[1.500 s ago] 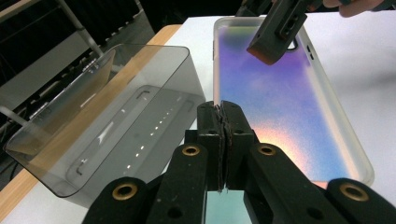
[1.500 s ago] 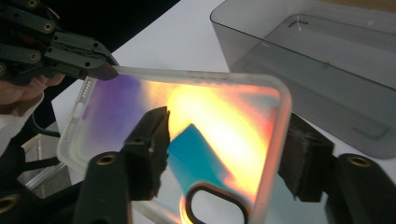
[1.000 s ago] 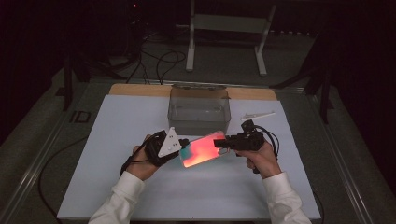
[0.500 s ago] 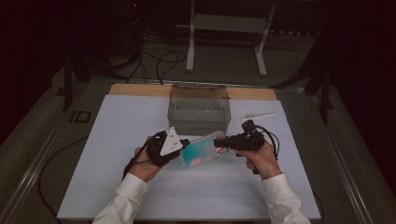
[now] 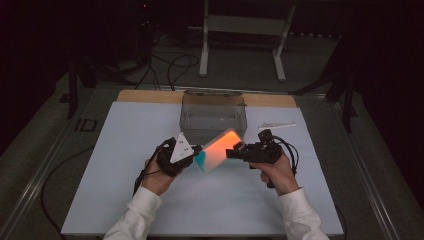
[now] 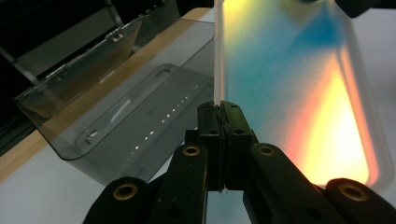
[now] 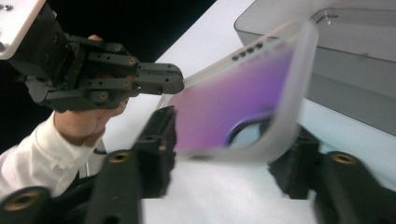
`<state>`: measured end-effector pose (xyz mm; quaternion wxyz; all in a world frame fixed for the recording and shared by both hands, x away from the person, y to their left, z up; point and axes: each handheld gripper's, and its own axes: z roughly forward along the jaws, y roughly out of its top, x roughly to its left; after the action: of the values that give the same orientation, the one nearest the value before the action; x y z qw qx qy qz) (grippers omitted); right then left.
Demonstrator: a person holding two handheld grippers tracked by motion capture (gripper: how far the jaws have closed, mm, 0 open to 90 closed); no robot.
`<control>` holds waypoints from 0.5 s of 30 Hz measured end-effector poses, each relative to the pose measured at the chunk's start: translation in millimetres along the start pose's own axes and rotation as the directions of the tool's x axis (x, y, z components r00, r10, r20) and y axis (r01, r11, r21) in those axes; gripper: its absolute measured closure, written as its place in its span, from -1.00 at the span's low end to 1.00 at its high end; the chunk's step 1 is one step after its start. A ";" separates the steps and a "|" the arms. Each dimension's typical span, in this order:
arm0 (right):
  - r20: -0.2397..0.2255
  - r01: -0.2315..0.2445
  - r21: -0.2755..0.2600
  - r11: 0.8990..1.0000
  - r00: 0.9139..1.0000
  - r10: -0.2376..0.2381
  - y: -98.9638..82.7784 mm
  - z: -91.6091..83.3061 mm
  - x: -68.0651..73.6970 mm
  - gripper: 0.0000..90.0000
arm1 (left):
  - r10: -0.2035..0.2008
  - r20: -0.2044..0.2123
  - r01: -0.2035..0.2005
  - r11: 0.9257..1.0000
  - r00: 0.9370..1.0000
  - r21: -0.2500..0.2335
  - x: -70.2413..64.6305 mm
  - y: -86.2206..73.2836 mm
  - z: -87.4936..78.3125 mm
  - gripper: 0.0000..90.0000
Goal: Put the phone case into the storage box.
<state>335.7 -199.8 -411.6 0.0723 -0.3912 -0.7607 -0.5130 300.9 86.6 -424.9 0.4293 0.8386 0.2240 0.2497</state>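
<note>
A frosted, iridescent phone case (image 5: 220,150) hangs above the white mat between my two grippers. My left gripper (image 5: 197,150) is shut on its near-left edge; in the left gripper view the jaws (image 6: 219,112) pinch the thin rim of the case (image 6: 289,93). My right gripper (image 5: 232,151) is at the case's right end. Its jaws have just been opening, and in the right gripper view they (image 7: 229,144) stand apart on either side of the camera-hole end of the case (image 7: 233,102) without pressing on it. The left gripper (image 7: 180,81) holds the far corner there.
A clear plastic box (image 5: 212,116) with its lid tipped back stands just behind the case, also close in the left gripper view (image 6: 130,107). A thin white strip (image 5: 276,125) lies at the back right of the mat (image 5: 125,150). Dark floor and cables surround the table.
The right gripper's jaws have spread apart from the case's end. The case has tilted, its colour shifting from red to teal to orange. Both hands stay where they were.
</note>
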 end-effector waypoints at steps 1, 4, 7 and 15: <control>0.000 0.000 0.000 1.000 1.000 0.000 0.0 0.0 0.0 -0.01 | -0.004 -0.006 0.004 1.000 1.000 -0.002 0.1 0.2 -0.1 0.99; -0.022 -0.017 -0.015 1.000 1.000 0.017 -2.0 3.1 0.9 -0.02 | -0.023 -0.017 0.023 1.000 1.000 -0.010 0.1 0.6 0.0 0.99; -0.021 -0.020 -0.010 1.000 1.000 0.020 -2.8 6.1 2.4 0.06 | -0.047 -0.042 0.046 0.999 0.998 -0.015 -2.1 2.0 1.6 0.99; -0.016 -0.081 -0.053 0.995 0.997 0.080 -4.2 15.5 2.9 0.41 | -0.159 -0.091 0.156 0.987 0.983 -0.046 -10.6 6.0 8.4 0.99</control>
<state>335.4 -186.0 -420.3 0.0878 -0.4196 -0.7296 -0.5328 298.7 72.1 -426.6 0.4528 0.7970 0.3048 0.2585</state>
